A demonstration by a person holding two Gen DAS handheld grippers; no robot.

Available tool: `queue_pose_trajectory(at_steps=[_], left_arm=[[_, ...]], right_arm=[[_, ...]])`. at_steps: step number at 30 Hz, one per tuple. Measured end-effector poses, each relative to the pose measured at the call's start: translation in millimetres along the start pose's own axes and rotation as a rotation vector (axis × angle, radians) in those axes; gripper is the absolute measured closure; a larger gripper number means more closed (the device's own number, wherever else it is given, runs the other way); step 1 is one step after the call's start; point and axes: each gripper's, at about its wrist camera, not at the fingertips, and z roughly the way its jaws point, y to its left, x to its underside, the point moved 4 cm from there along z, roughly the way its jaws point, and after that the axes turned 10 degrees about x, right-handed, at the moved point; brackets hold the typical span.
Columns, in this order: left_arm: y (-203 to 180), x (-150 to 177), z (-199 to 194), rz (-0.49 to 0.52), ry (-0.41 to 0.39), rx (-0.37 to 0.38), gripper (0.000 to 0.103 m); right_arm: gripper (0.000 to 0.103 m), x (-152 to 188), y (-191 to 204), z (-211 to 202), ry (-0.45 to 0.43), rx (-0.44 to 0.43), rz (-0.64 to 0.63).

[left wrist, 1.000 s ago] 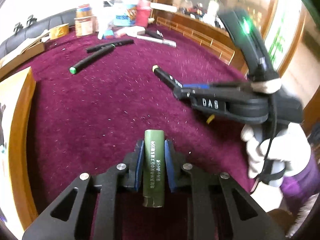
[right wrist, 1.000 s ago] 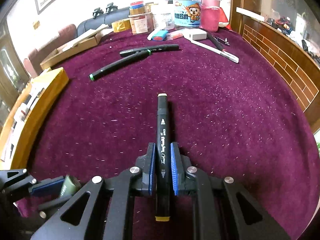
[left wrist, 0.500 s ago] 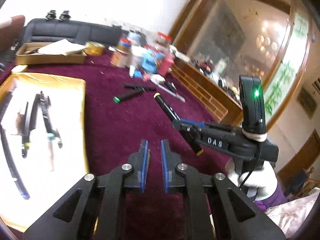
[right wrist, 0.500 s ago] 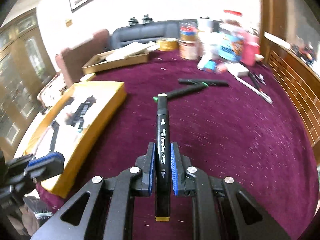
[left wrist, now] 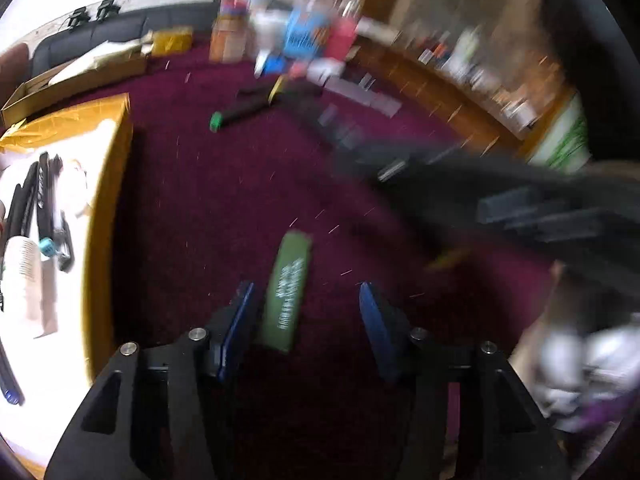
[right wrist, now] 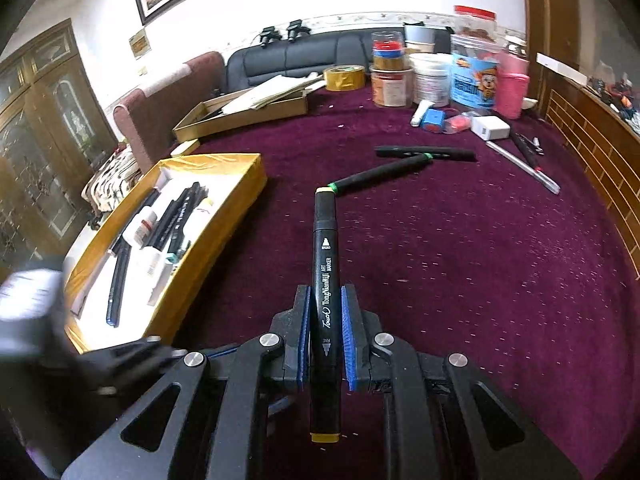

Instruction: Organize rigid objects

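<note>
Black marker point(right wrist: 326, 304) in R tool point(right wrist: 326, 344)

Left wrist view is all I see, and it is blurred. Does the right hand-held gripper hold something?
Observer: Yes. The right hand-held gripper is shut on a black marker that points forward between the pads; its near end is yellow.
Operator: Which pens are loose on the cloth?
Observer: Two black markers with green bands lie ahead, touching each other, and a silver pen lies farther right.
Operator: Is there room in the yellow box?
Observer: The yellow box shows bare white bottom at its far end.
</note>
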Motion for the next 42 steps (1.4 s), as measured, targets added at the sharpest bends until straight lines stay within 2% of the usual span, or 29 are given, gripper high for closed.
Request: queue_pose_trajectory(at_steps=[1, 2, 3, 4, 6, 10, 15, 20, 26, 33, 42], left_arm=[[-1, -1, 8, 0.042, -0.025, -0.046, 0.053], [-4, -1, 13, 0.079, -0.016, -0.077, 0.057], [-7, -1, 12, 0.1, -0.021, -0.109, 0.071], [-8, 0, 11, 0.089, -0.01, -0.075, 0.086], [-5, 0, 6, 0.038, -0.015, -0.016, 0.086], [6, 3, -12, -0.041, -0.054, 0.031, 0.086], [14, 1, -44, -0.123, -0.148, 0.111, 0.086], [36, -1, -92, -0.177, -0.251, 0.12, 0.086], [78, 15, -139, -0.265, -0.339, 0.049, 0.086], [140, 46, -172, -0.4, -0.407, -0.041, 0.086], [195, 69, -164, -0.53, -0.363, -0.186, 0.085]], right_arm=[[0.09, 0, -4, -2, -0.002, 0.0, 0.006], [0.09, 0, -7, -3, -0.005, -0.001, 0.01], [0.09, 0, -9, -5, -0.009, -0.002, 0.011], [0.09, 0, -11, -6, -0.012, -0.003, 0.011], [0.09, 0, -13, -7, -0.016, -0.01, 0.013], [0.09, 3, -11, -6, -0.018, -0.026, 0.011], [0.09, 3, -3, -9, -0.022, -0.044, -0.006], [0.09, -4, 18, -18, -0.042, -0.084, -0.044], [0.09, -11, 66, -15, -0.021, -0.168, -0.118], [0.09, -10, 131, 0, 0.025, -0.24, -0.219], [0.089, 14, 200, 41, 0.196, -0.343, -0.27]])
